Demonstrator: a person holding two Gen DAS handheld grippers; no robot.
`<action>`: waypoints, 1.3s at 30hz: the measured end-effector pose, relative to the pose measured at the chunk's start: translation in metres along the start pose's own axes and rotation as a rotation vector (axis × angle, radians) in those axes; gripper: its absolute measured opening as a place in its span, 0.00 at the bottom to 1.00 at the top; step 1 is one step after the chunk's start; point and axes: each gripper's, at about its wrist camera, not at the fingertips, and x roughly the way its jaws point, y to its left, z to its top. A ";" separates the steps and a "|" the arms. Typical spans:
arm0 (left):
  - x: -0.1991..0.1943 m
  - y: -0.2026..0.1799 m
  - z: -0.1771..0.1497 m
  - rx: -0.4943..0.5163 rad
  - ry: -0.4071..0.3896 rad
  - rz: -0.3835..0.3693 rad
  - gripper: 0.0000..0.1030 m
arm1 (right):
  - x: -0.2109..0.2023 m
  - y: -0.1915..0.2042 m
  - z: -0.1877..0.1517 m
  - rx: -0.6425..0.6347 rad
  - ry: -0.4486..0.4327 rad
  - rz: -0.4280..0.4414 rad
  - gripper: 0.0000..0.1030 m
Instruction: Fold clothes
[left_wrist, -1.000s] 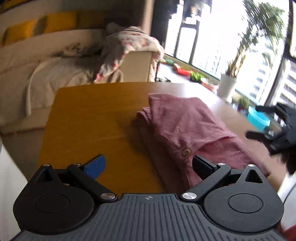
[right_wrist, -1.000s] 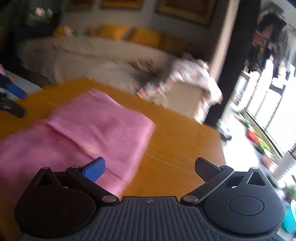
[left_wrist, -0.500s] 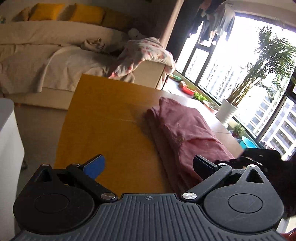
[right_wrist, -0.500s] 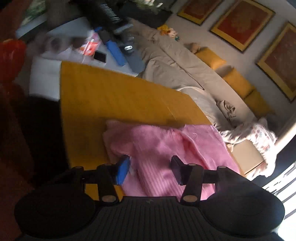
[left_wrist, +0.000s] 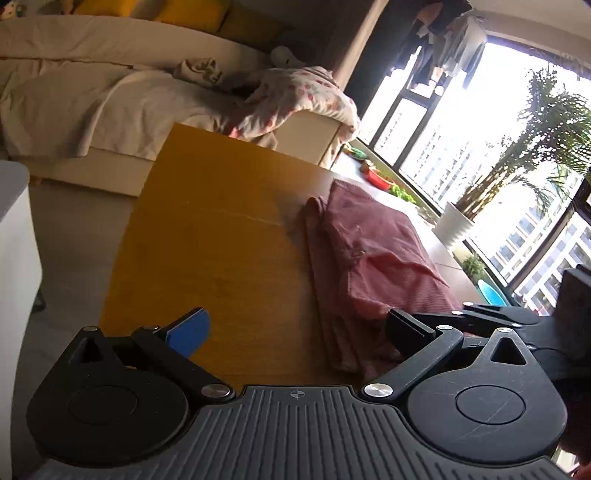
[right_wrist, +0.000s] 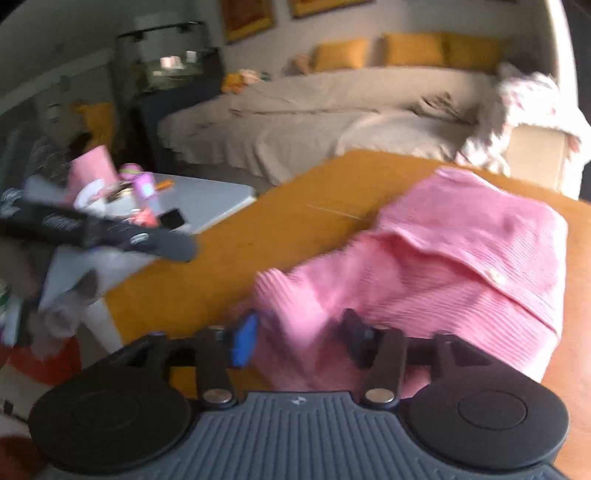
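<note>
A pink ribbed garment (left_wrist: 373, 254) lies folded on the yellow-brown wooden table (left_wrist: 221, 251). My left gripper (left_wrist: 295, 328) is open and hovers over bare wood at the table's near edge, its right finger next to the garment's near left corner. In the right wrist view the garment (right_wrist: 461, 258) fills the right half, one button showing. My right gripper (right_wrist: 299, 339) has its jaws half closed around the bunched near edge of the cloth; the picture is blurred there. The right gripper's black fingers (left_wrist: 480, 312) also show against the garment's near right side.
A long sofa (right_wrist: 314, 110) with a beige cover and a floral blanket (left_wrist: 295, 96) runs behind the table. A white side table (right_wrist: 207, 199) with small clutter stands to the left. Tall windows, a potted palm (left_wrist: 454, 229) and a teal bowl (left_wrist: 491, 293) are on the right.
My right gripper went from wide open to half closed and swung round onto the garment's near edge. The left gripper's view tilted and drew back; it stayed open.
</note>
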 end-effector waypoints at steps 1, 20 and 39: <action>-0.002 -0.001 0.000 0.008 0.000 0.001 1.00 | -0.007 0.001 0.001 -0.028 -0.013 -0.008 0.60; 0.089 -0.073 0.008 0.450 0.264 0.006 1.00 | -0.047 -0.016 -0.038 -0.283 0.028 -0.407 0.83; 0.074 -0.073 0.030 0.318 0.160 -0.116 1.00 | -0.033 -0.007 -0.037 -0.314 0.057 -0.566 1.00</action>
